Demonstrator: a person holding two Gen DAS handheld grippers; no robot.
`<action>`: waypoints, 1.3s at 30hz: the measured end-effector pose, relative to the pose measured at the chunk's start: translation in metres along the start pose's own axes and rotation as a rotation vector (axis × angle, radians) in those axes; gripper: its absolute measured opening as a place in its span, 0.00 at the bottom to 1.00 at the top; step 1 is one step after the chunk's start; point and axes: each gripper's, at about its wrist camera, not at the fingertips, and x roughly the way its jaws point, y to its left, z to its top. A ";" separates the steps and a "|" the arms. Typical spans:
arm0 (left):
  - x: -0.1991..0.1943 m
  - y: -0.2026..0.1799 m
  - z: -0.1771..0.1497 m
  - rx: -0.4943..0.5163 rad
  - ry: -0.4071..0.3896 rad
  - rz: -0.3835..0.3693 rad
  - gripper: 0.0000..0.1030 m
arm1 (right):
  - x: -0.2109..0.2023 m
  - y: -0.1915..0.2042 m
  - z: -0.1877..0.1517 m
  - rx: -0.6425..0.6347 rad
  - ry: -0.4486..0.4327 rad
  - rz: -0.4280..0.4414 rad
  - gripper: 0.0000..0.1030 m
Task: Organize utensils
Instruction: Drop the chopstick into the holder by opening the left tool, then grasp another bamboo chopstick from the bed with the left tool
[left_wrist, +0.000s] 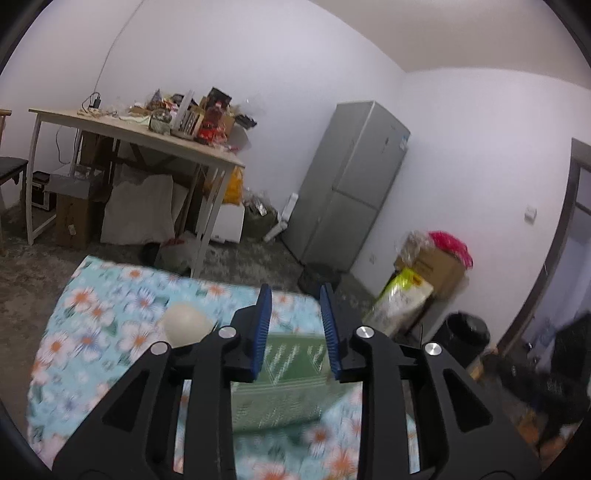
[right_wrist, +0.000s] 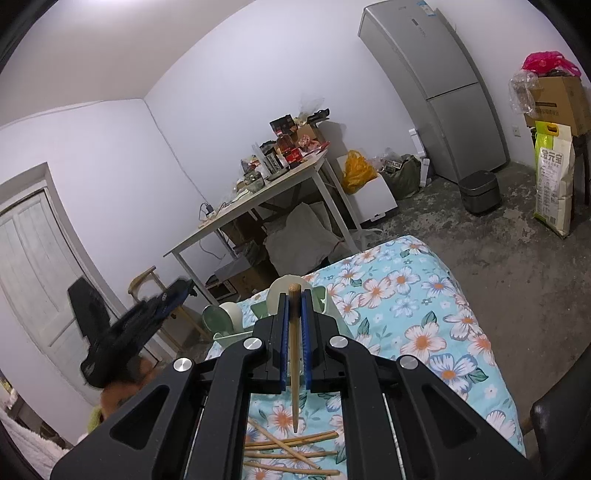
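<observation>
My right gripper (right_wrist: 294, 297) is shut on a wooden chopstick (right_wrist: 294, 369) that lies lengthwise between its blue pads, thin end pointing back toward the camera. Below it, several loose chopsticks (right_wrist: 291, 448) lie crossed on the floral tablecloth (right_wrist: 413, 314). Ahead stands a green rack (right_wrist: 231, 336) with a green cup (right_wrist: 218, 319), a white cup (right_wrist: 233, 313) and a cream plate (right_wrist: 276, 295). My left gripper (left_wrist: 295, 295) is open with nothing between its fingers, above a blurred green patterned container (left_wrist: 291, 373). A cream round dish (left_wrist: 186, 321) sits to its left. From the right wrist, the left gripper (right_wrist: 177, 291) is a dark blur at the left.
The cloth-covered table ends a short way ahead, with concrete floor (right_wrist: 480, 236) beyond. A cluttered side table (left_wrist: 147, 136) and a grey fridge (left_wrist: 351, 184) stand by the far wall. A rice sack (right_wrist: 554, 184), cardboard boxes (right_wrist: 557, 103) and a dark bin (right_wrist: 480, 192) stand to the right.
</observation>
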 end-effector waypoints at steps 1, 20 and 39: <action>-0.007 0.004 -0.003 -0.009 0.015 0.003 0.26 | 0.000 0.001 0.000 -0.002 0.002 0.002 0.06; 0.014 0.180 -0.139 -0.971 0.431 0.055 0.27 | -0.004 0.028 -0.005 -0.051 -0.005 0.021 0.06; 0.012 0.189 -0.147 -1.030 0.467 0.164 0.23 | -0.007 0.034 -0.005 -0.053 -0.003 0.029 0.06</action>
